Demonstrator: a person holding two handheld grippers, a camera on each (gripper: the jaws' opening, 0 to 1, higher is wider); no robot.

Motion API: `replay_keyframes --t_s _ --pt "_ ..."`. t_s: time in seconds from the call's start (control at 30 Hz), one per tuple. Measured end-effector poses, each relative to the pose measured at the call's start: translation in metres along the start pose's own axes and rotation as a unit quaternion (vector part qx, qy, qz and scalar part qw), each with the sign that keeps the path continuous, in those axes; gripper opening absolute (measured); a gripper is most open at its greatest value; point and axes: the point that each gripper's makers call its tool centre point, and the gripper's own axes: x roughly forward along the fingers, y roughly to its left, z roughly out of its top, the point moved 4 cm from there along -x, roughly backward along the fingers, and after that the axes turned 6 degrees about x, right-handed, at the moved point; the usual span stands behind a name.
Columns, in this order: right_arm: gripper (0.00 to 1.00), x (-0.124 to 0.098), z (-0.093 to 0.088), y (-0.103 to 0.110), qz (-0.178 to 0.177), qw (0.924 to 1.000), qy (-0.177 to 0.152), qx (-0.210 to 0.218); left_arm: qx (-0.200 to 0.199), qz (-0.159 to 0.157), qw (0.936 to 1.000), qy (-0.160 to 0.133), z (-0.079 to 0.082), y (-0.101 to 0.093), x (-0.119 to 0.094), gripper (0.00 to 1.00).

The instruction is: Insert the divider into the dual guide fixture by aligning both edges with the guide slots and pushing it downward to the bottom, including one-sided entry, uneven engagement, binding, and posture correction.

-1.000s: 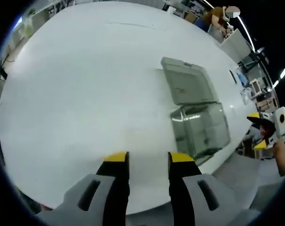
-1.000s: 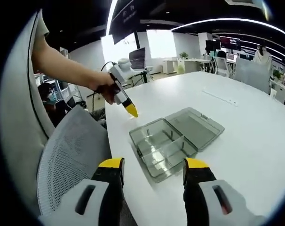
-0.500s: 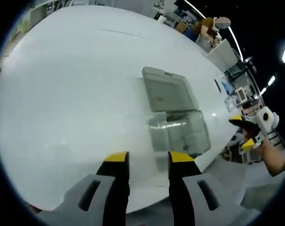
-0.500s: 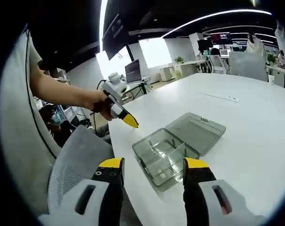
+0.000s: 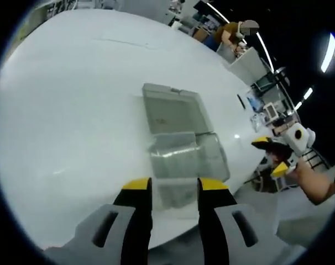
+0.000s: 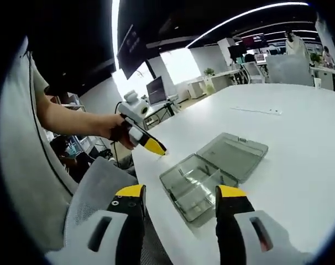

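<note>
In the left gripper view the left gripper (image 5: 174, 186) hangs over the near edge of the white table (image 5: 73, 110), jaws spread and holding nothing; just beyond its tips lies the clear plastic box (image 5: 181, 157), its lid (image 5: 173, 113) folded flat behind it, apparently opened for access from above; the right gripper (image 5: 272, 157) waits off the table's edge. In the right gripper view the right gripper (image 6: 178, 193) is likewise spread and empty; the box (image 6: 198, 185) lies ahead, thin dividers (image 6: 185, 178) seemingly standing inside; the left gripper (image 6: 151, 144) points at its near corner, probably approaching.
</note>
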Motion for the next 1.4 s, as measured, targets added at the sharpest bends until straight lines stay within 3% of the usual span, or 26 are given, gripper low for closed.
replay_keyframes --t_s 0.53,0.83,1.4 --pt "0.50 0.001 0.014 0.001 0.039 0.9960 -0.042 0.069 0.002 -0.070 0.9969 -0.035 0.015 -0.034 0.001 0.29" --pt "0.50 0.001 0.026 0.003 0.068 0.9896 -0.071 0.105 0.006 -0.098 0.9942 -0.042 0.019 -0.048 0.001 0.29" --pt "0.49 0.002 0.038 0.012 0.121 0.9774 -0.092 0.148 0.027 -0.162 0.9847 -0.056 0.024 -0.077 0.002 0.29"
